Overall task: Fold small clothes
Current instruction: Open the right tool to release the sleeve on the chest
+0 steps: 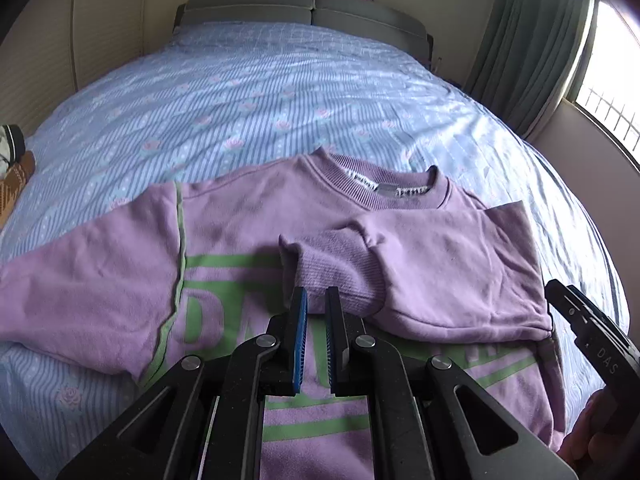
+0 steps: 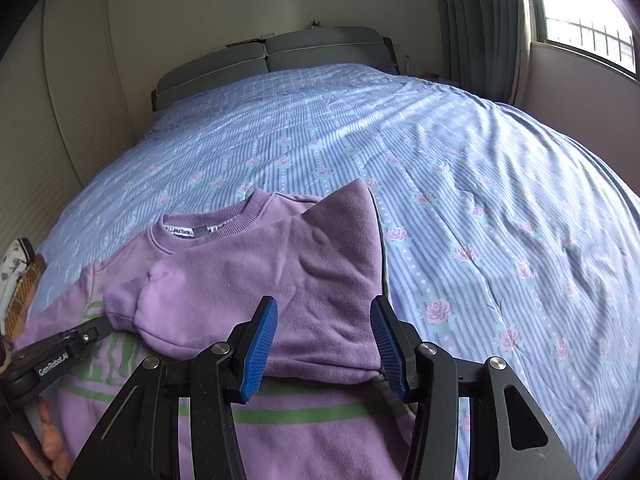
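- Left wrist view: A lilac sweatshirt [image 1: 248,216] with green lettering lies face up on a bed [image 1: 280,92] covered by a blue rose-print sheet, collar toward the headboard [image 1: 304,8]. Its right-hand sleeve [image 1: 420,264] is folded across the chest, ribbed cuff [image 1: 332,264] resting near the middle. The left gripper [image 1: 317,312] hovers just short of that cuff, its blue pads narrowly parted with nothing between them (apparently freed so the sleeve lies where it was put). The other sleeve [image 1: 80,280] is spread flat to the side, not yet folded. The second tool's black body [image 1: 588,328] shows at the right edge.

- Right wrist view: The right gripper [image 2: 324,344] stands with its jaws wide apart, straddling the folded sleeve's lower edge [image 2: 320,356] at the garment's side without clamping it; the sleeve's shoulder end peaks up in a point [image 2: 352,208], judged a sign the fold wants smoothing. The left tool [image 2: 60,352] reaches in from the left beside the cuff. Patterned items [image 2: 20,280] lie at the bed's far left edge.
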{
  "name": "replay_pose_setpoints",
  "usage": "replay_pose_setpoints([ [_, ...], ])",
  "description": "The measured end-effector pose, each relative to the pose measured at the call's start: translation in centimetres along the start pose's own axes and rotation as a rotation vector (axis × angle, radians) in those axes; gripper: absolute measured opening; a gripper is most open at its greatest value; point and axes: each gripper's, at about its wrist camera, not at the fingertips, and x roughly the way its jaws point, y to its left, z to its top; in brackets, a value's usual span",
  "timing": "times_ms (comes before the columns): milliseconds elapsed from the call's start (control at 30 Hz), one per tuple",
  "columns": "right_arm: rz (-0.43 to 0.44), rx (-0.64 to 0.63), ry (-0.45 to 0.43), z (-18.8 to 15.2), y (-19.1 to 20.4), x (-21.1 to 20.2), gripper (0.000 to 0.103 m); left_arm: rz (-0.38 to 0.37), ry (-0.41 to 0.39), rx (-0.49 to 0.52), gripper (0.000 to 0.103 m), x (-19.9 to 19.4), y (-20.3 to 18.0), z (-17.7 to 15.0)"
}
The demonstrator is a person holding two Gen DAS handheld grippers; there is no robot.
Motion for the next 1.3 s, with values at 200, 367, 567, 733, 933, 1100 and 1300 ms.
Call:
replay_pose_setpoints([
  [200, -0.017, -0.039, 0.016, 0.6, -0.2, 1.2, 0.049, -0.031, -0.034, 0.036, 0.031, 1.1, -1.8, 1.9],
  [367, -0.048, -0.063, 0.072, -0.2, -0.6, 3.2, 0.049, -0.02, 0.014, 0.007, 0.053, 3.5, -1.1, 1.2],
  [567, -0.076, -0.035, 0.146, -1.7, -2.0, 5.1, 0.051, -0.018, 0.069, -0.042, 0.068, 5.2, 0.3, -0.2],
  [733, -0.081, -0.023, 0.142, -1.5, -2.1, 4.5, 0.054, -0.027, 0.076, -0.051, 0.067, 4.2, 0.1, 0.0],
  [933, -0.062, -0.017, 0.084, -0.4, -1.0, 1.2, 0.055, 0.01, 0.029, -0.027, 0.067, 0.1, 1.2, -0.3],
  [1100, -0.012, -0.033, 0.049, -0.3, 2.4, -1.2, 0.056, 0.09, 0.02, -0.052, 0.067, -3.0, 5.1, -1.3],
  [1300, 0.07, -0.101, 0.033, -1.1, 9.5, -2.4, 0.056, 0.181, -0.003, -0.139, 0.067, -7.0, 12.6, -2.8],
])
